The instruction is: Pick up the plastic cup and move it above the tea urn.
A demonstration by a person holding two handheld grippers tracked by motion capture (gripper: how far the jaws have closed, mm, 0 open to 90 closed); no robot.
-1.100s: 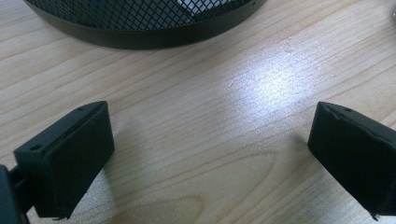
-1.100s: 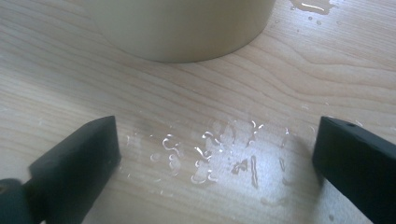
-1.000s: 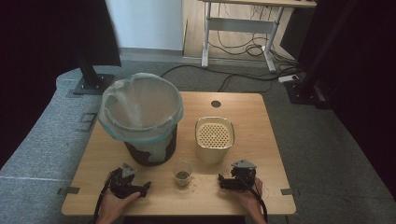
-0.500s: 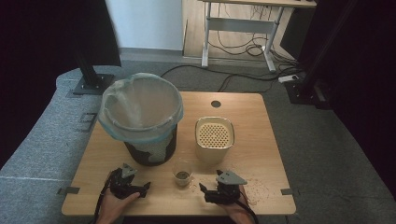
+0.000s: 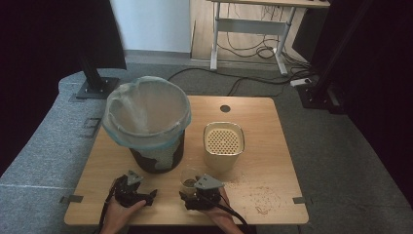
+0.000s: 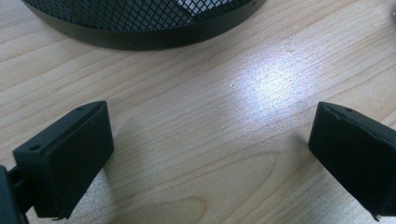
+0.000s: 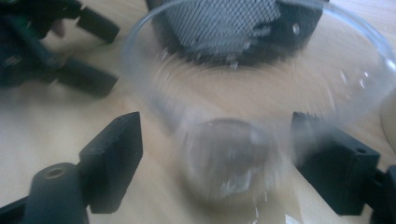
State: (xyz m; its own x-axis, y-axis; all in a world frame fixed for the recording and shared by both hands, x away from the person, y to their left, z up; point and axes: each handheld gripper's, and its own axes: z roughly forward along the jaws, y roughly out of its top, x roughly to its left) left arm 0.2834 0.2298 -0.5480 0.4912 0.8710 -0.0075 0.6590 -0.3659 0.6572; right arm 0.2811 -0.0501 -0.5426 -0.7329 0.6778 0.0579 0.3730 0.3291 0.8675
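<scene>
Underneath everything is a light wooden desk (image 5: 272, 126) with a visible grain and a dark round cable hole (image 5: 224, 108) near its far edge. Using the bin (image 5: 148, 126) as the landmark: it is a black mesh bin lined with a pale blue-rimmed plastic bag, standing on the left half of the desk. Just to its right stands a cream container (image 5: 223, 145) with a perforated top. In front of the bin and slightly right sits a small clear glass cup (image 5: 189, 176) with something dark at its bottom. Further right of the bin, on the near part of the desk, a scatter of small crumbs (image 5: 258, 195) lies on the wood.

The left gripper (image 5: 146, 196) rests on the desk just in front of the bin, held by a hand (image 5: 117, 214); in the left gripper view its fingers (image 6: 70, 158) stand wide apart over bare wood with the bin's mesh base ahead. The right gripper (image 5: 187, 196) sits just in front of the cup; in the right gripper view its fingers (image 7: 114, 158) are apart with the blurred cup (image 7: 233, 154) between them, and contact cannot be told.

Around the desk lies grey carpet (image 5: 341, 146). Behind the bin are a black stand base (image 5: 97, 87), a white wall, another desk frame (image 5: 248, 34) and loose cables (image 5: 253, 51) on the floor
</scene>
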